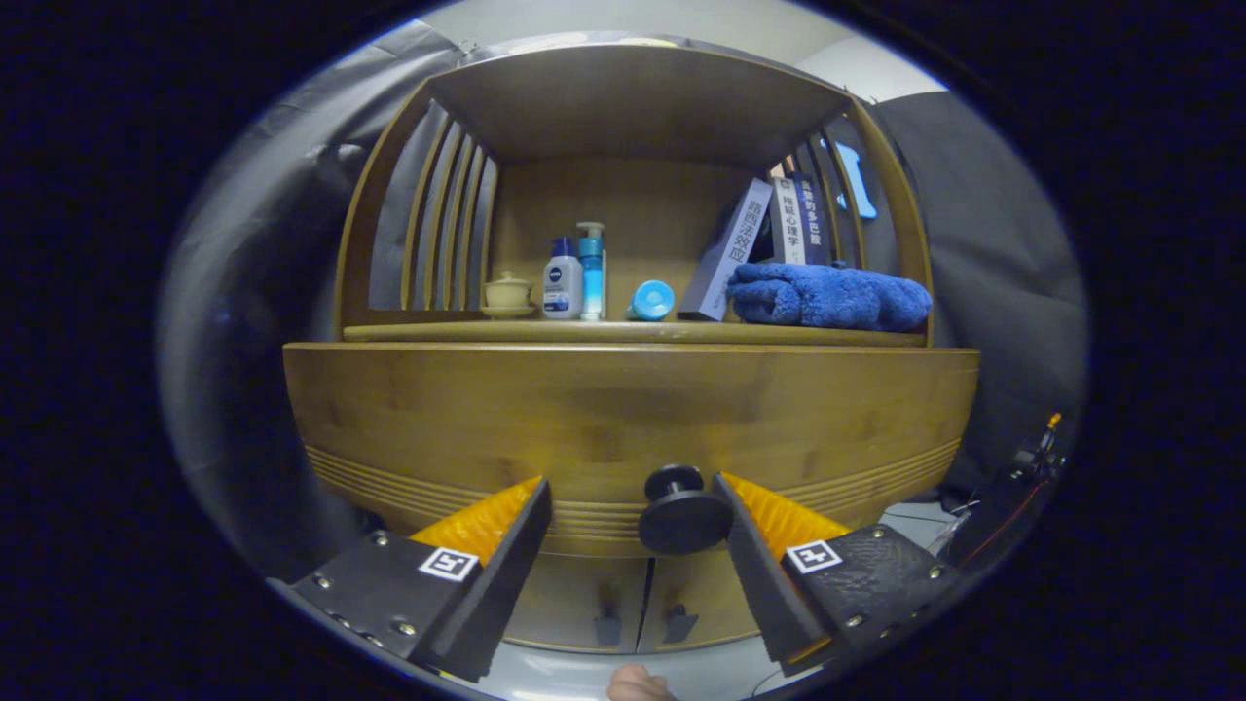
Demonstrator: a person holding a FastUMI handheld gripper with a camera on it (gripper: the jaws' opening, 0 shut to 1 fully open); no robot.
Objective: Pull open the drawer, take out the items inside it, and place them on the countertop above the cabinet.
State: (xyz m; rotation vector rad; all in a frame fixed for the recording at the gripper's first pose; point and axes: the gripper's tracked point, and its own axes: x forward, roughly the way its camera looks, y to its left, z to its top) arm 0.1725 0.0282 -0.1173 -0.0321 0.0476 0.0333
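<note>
Centring my tool (628, 506) on the drawer knob (683, 514) is what matters most at this stage. The fingers stand wide apart and grip nothing. The knob sits in the gap between them, close against the right finger (754, 560) and well clear of the left finger (511, 545), so the gap is off-centre.

State of the task's things:
- The drawer (623, 419) appears closed, with its front flush across the cabinet. Its contents are hidden.
- The surface above the drawer (633, 332) carries a lidded cup (508, 292), two bottles (574, 277), a small blue container lying on its side (650, 300), leaning books (769, 243) and a folded blue towel (827, 297).
- I cannot tell whether any of these came from the drawer. A closed front with goods on top fits a drawer yet to be emptied as well as one emptied and shut again.

If the knob is to be gripped, my judgement is as follows:
1. Shift the tool slightly to the right until the knob lies midway between the fingers.
2. Close on the narrow stem behind the round head, not on the head's rim, so the head acts as a stop against slipping.
3. Pull straight back along the drawer's travel, keeping the tool level. A sideways pull may jam the drawer or let the fingers slide off.

Bare room on the surface lies between the small container and the books.
</note>
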